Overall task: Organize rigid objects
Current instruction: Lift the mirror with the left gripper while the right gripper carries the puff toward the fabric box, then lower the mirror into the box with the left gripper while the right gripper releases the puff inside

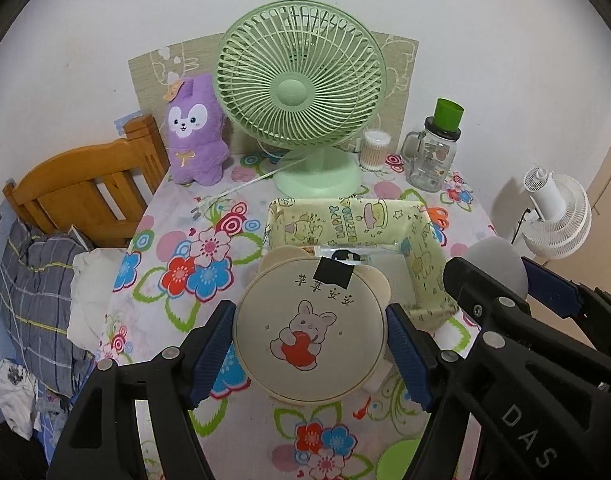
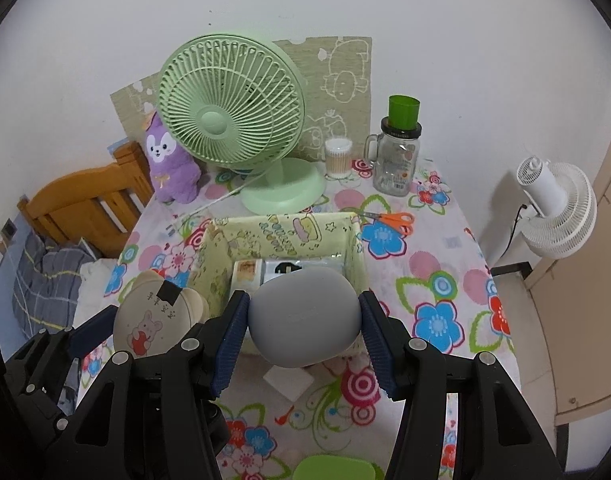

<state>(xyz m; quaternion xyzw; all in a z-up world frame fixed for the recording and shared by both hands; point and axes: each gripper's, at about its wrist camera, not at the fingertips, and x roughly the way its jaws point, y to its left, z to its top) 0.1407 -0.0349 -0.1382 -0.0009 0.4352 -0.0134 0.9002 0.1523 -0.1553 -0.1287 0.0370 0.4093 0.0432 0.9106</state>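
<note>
My left gripper [image 1: 309, 344] is shut on a round beige case with bear ears and a rabbit picture [image 1: 309, 338], held above the table just left of the yellow fabric box [image 1: 425, 248]. It also shows in the right wrist view [image 2: 153, 324]. My right gripper [image 2: 303, 320] is shut on a smooth grey egg-shaped object [image 2: 305, 316], held over the near edge of the fabric box [image 2: 213, 276]. The grey object shows in the left wrist view [image 1: 497, 264]. The box holds a few small packets [image 2: 247, 272].
A green desk fan [image 1: 301, 92], a purple plush [image 1: 195, 132], a cotton swab jar [image 1: 375, 150] and a glass mug jar with green cup [image 1: 433, 152] stand at the back. Orange scissors [image 2: 389, 220] lie right of the box. A green lid [image 2: 333, 468] and a white card [image 2: 289, 382] lie near the front edge.
</note>
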